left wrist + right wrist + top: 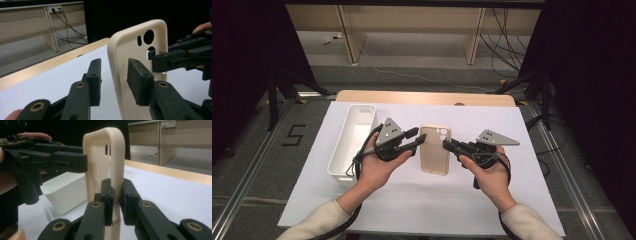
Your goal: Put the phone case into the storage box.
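Right gripper (115, 192) clamped the cream phone case (435, 149) upright over the table mid-handover, left gripper (113, 75) jaws straddled its other edge without pinching; next needed them to pinch.

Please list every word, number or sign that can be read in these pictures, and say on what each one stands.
"5": black mark on the grey floor, left of the table.
Phone case, white bin, left gripper, right gripper: no writing to be seen.
Wall socket plate: any print too small to read.
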Demonstrator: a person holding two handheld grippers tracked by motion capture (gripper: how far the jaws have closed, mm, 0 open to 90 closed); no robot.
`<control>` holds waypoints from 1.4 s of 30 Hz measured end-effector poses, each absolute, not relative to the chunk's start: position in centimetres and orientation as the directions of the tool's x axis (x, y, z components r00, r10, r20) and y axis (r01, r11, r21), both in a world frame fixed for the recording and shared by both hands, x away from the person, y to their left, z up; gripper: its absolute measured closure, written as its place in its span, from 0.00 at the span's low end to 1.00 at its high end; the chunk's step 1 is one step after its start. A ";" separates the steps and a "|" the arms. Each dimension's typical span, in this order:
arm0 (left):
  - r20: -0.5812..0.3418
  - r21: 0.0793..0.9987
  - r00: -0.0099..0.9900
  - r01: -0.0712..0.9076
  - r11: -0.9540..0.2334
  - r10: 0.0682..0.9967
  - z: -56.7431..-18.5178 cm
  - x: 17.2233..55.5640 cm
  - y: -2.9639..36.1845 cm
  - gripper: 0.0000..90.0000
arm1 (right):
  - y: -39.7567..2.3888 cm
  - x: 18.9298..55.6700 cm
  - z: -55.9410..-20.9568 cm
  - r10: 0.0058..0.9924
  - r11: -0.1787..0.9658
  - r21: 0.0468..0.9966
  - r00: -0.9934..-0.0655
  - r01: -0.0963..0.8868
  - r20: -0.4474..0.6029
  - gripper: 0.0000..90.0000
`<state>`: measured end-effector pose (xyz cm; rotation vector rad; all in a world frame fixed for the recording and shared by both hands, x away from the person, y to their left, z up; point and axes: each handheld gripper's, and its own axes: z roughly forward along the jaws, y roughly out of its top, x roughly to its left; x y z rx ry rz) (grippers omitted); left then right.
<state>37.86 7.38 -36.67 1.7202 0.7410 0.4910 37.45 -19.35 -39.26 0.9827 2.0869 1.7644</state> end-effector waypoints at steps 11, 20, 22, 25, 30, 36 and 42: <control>-0.061 0.964 0.690 0.229 -0.138 0.722 -36.6 38.0 7.1 0.87 | -19.3 37.5 -39.4 0.616 0.058 0.941 -0.754 0.333 0.229 0.91; -0.068 0.962 0.680 0.239 -0.134 0.730 -36.5 37.8 7.1 0.93 | -19.1 37.5 -39.6 0.618 0.053 0.944 -0.753 0.326 0.225 0.91; -0.063 0.962 0.678 0.237 -0.136 0.732 -36.5 37.8 7.1 0.93 | -19.0 37.6 -39.7 0.615 0.041 0.945 -0.754 0.324 0.231 0.91; -0.061 0.963 0.676 0.233 -0.134 0.735 -36.5 37.7 7.1 0.93 | -19.0 37.5 -39.7 0.614 0.061 0.943 -0.757 0.328 0.223 0.91; -0.046 0.966 0.675 0.217 -0.138 0.737 -36.3 37.6 7.2 0.94 | -18.8 37.4 -39.7 0.622 0.084 0.946 -0.758 0.314 0.197 0.90; -0.034 0.969 0.676 0.203 -0.142 0.736 -36.0 37.4 7.3 0.95 | -18.5 37.3 -39.6 0.625 0.086 0.958 -0.764 0.273 0.162 0.89; -0.031 0.970 0.672 0.198 -0.139 0.740 -35.9 37.5 7.6 0.95 | -18.4 37.3 -39.5 0.627 0.115 0.961 -0.769 0.251 0.126 0.76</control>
